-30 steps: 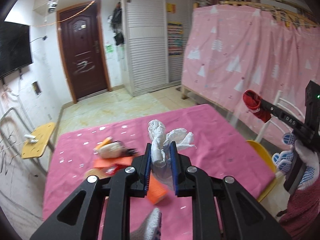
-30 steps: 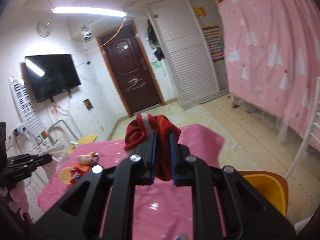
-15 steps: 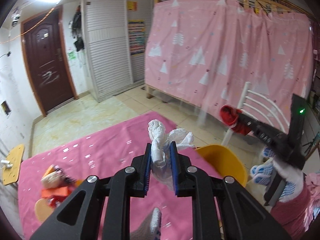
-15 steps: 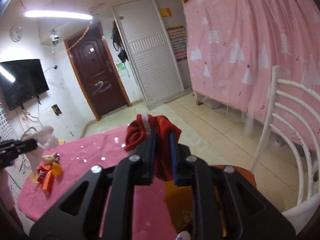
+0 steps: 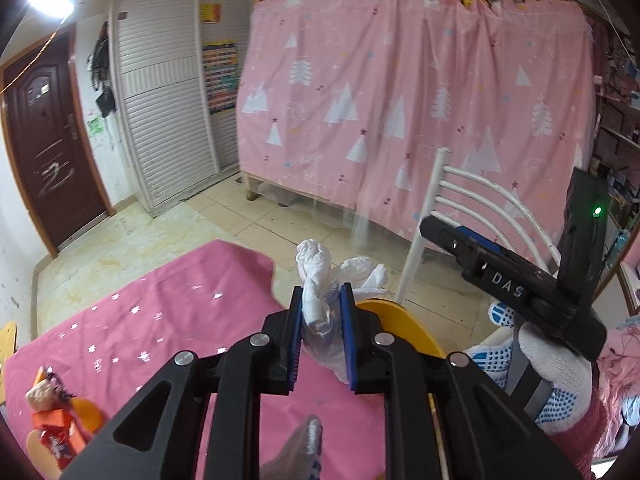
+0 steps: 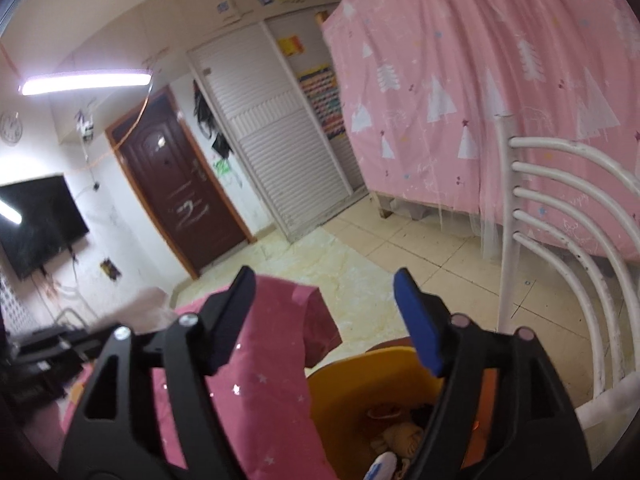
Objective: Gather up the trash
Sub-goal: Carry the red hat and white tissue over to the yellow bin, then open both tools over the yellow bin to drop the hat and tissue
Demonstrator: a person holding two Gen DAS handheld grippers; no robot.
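My left gripper (image 5: 320, 300) is shut on a crumpled white plastic bag (image 5: 320, 276) and holds it above the table's right end, close to the yellow bin (image 5: 404, 330). My right gripper (image 6: 324, 280) is open and empty, hovering over the yellow bin (image 6: 360, 372), which holds several scraps of trash (image 6: 400, 436). The right gripper also shows in the left wrist view (image 5: 440, 226), to the right of the bag. Orange and red wrappers (image 5: 56, 420) lie on the pink tablecloth (image 5: 160, 320) at the far left.
A white metal chair (image 6: 560, 280) stands right of the bin. A pink curtain (image 5: 400, 100) hangs behind it. The table's corner (image 6: 304, 320) is beside the bin. A brown door (image 5: 44, 140) and tiled floor (image 6: 380, 248) lie beyond.
Both grippers swung right from the table toward the bin. My right gripper opened and the red item it held is gone from its jaws. The left still holds the white bag.
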